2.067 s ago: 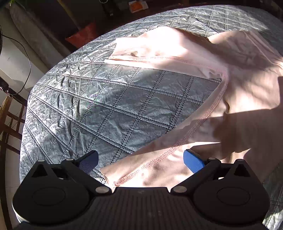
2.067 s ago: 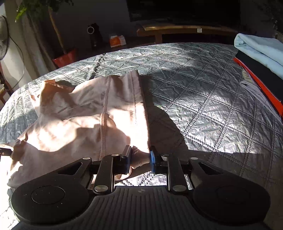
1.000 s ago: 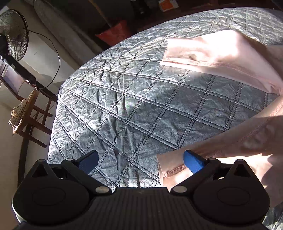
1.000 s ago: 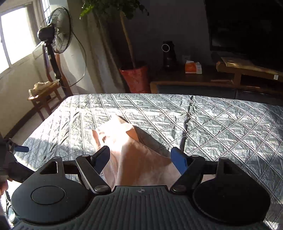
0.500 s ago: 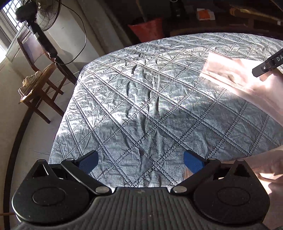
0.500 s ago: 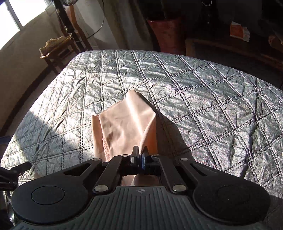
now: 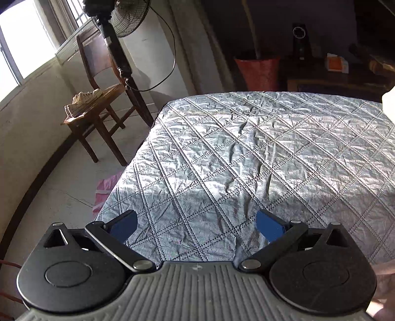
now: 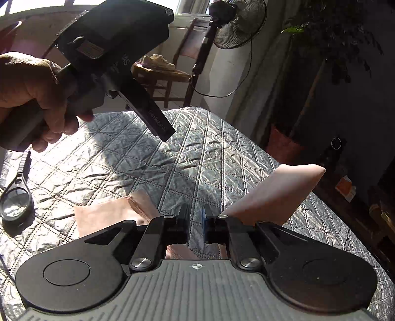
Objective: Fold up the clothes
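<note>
1. One pale pink soft fabric garment (image 8: 271, 195) lies on the bed with the silver-grey quilted cover (image 7: 246, 160). In the right wrist view two parts of it show: a flat part beside the left finger and a raised pointed fold at the right.
2. One black standing fan (image 7: 118, 14), one wooden chair (image 7: 98, 108) with what seems to be a pair of pale shoes (image 7: 84, 101), and one red-brown plant pot (image 7: 256, 71) stand beyond the bed.
3. The left claw (image 7: 197, 226) has its two blue-padded fingers wide apart over bare cover, nothing between them.
4. A hand (image 8: 32, 98) grips the handle of the left claw, which is tilted downwards above the bed.
5. The right claw (image 8: 196, 222) is opening: a narrow gap, only cover visible in it; the garment lies beneath the fingers.
</note>
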### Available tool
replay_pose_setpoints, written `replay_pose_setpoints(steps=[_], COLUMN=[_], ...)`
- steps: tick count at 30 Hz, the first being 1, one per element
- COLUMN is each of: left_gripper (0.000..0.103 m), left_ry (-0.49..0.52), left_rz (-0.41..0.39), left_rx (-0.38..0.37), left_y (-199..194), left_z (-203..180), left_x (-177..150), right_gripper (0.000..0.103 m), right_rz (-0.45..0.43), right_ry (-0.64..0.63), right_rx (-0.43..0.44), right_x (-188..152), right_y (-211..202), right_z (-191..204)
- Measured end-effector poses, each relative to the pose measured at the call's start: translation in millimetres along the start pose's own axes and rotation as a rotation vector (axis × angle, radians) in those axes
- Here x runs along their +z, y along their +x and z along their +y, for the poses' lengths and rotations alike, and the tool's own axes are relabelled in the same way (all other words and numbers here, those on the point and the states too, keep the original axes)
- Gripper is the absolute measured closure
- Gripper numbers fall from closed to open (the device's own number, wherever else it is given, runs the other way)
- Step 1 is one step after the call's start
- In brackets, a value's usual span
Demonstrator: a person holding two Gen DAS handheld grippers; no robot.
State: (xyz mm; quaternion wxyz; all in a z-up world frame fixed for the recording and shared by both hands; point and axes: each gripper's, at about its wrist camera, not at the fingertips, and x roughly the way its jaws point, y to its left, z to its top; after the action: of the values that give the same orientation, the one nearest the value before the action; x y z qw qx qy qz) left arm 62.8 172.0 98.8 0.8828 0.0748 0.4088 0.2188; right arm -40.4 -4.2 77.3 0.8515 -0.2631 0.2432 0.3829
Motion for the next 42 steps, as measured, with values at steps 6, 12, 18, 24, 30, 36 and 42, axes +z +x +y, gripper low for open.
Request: replay_pose_setpoints(steps=[6, 12, 18, 24, 30, 36, 42], left_gripper=[0.001, 0.001, 0.001, 0.001, 0.001, 0.001, 0.001], left_ry=[-0.015, -0.061, -0.059, -0.062, -0.043, -0.066, -0.063], left_rz=[-0.006, 0.002, 0.022, 0.032, 0.027, 0.029, 0.025], left_rx=[0.012, 0.014, -0.003, -0.015, -0.018, -0.008, -0.012], left_y=[-0.3, 1.9, 4.0, 5.6, 4.2, 5.9, 3.7], left_z=[6.0, 16.9, 15.2, 15.9, 11.9, 18.3, 16.5], left_x=[-0.6, 0.8, -1.7, -2.5, -3.4, -2.8, -2.9], right_gripper=[0.067, 0.054, 0.057, 0.054, 0.1, 0.1, 0.093], right_rz=[0.119, 0.048, 0.142, 0.18, 0.119, -0.075, -0.043], right_ry=[0.02, 0.007, -0.328, -0.542, -0.396, -0.041, -0.011], right_rx=[0.02, -0.136, -0.248, -0.272, -0.277, -0.251, -0.189], right_x=[-34.4, -5.0, -1.3, -12.8, 14.0, 32.7, 10.5], right_y=[-1.4, 4.0, 55.8, 85.5, 82.2, 2.8, -21.6], right_z=[49.9, 8.7, 15.6, 36.7, 14.1, -14.0, 40.0])
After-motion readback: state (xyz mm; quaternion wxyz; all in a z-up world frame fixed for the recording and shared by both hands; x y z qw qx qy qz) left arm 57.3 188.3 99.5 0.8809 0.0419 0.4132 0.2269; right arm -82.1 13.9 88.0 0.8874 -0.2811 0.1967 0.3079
